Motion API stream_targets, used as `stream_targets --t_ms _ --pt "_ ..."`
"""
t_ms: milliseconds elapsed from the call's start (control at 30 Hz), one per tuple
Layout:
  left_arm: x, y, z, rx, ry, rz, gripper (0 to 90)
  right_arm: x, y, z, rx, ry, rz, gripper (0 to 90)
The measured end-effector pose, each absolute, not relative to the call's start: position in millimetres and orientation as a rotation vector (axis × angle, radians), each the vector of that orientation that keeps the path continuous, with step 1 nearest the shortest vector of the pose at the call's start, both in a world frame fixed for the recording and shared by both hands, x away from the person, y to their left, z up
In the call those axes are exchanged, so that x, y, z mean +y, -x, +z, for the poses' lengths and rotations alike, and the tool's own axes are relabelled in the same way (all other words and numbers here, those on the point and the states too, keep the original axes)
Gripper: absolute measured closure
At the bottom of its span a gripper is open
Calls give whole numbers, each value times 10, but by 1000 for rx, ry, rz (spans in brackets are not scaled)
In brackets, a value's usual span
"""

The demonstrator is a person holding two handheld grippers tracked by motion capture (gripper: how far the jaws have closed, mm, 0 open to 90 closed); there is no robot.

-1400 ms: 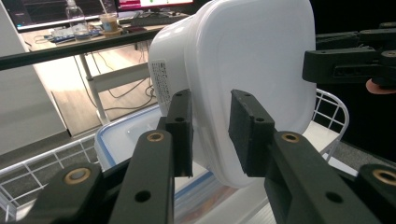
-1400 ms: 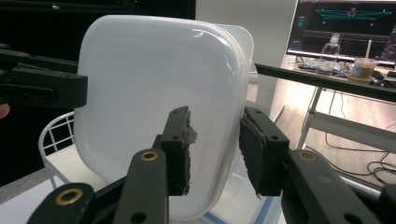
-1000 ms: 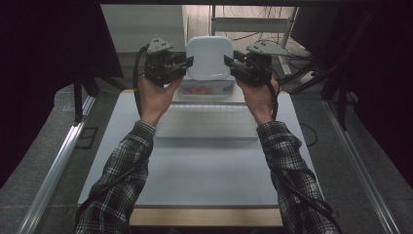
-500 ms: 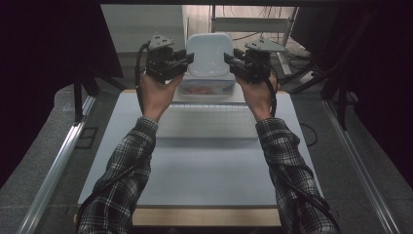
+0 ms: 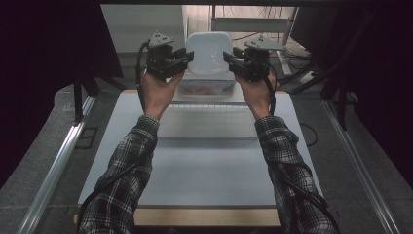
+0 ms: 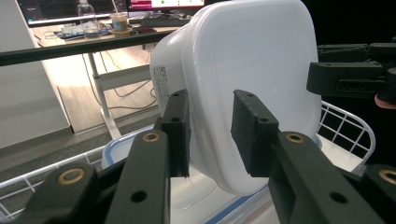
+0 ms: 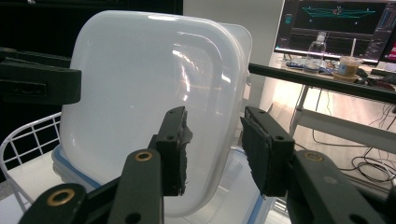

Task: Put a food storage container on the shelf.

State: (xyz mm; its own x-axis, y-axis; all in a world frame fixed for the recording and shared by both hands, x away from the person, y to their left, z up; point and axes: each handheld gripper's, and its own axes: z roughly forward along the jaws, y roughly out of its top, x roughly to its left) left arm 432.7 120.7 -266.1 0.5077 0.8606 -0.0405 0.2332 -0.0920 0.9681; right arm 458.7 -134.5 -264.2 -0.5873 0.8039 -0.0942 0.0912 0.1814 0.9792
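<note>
In the high view, the white container (image 5: 209, 53) stood tilted on edge at the upper centre of the frame, its broad face toward the camera, above a lidded box (image 5: 204, 90) with reddish contents that sat at the far end of the bench (image 5: 204, 161). The left gripper (image 5: 186, 56) came in from the left of the container and the right gripper (image 5: 229, 57) from its right, each at one side edge. Plaid sleeves rose from the bottom of the frame to both hands.

In the left gripper view, the white container (image 6: 252, 79) filled the centre and upper right, leaning over a blue-rimmed lid (image 6: 140, 149) in the lower part of the frame. The left gripper's fingers (image 6: 180, 133) straddled the container's rim, one on each side of it; a gap showed beside the right pad, and I could not tell whether the pads pressed on the plastic. The other gripper (image 6: 350, 77) reached in at the right edge, and a white wire basket (image 6: 348, 123) showed at the lower right.

In the right gripper view, the container (image 7: 149, 93) took up the left and centre. The right gripper's fingers (image 7: 175, 149) stood partly apart around its near rim, the left pad against the face, the right pad clear of the rim. The blue-rimmed lid (image 7: 65, 170) lay below, and a monitor (image 7: 336, 25) glowed at the upper right.
</note>
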Motion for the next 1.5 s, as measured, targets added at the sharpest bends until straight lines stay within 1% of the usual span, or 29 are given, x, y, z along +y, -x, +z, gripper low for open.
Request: stream_targets --t_ms 600,967,1100,1333,1400,1500 --pt "1202 -4440 -2577 976 -1582 711 680 -1333 -4695 -2564 1814 -853 1464 594" --pt "1180 -4613 -2600 1021 -1615 692 688 -1301 -4855 -2642 1858 -917 1440 605" --pt "1155 -4631 -2575 1016 -1641 703 680 -1278 -4883 -2672 1876 -911 1405 599" --pt "1169 -4632 -2572 1022 -1637 700 660 -1298 -4888 -2669 1868 -912 1417 597" --pt "1175 -4617 -2555 1020 -1626 702 663 -1305 -4890 -2646 1861 -912 1427 617" --pt "1197 -4591 -2520 1014 -1617 724 694 -1316 -4902 -2603 1865 -907 1432 689"
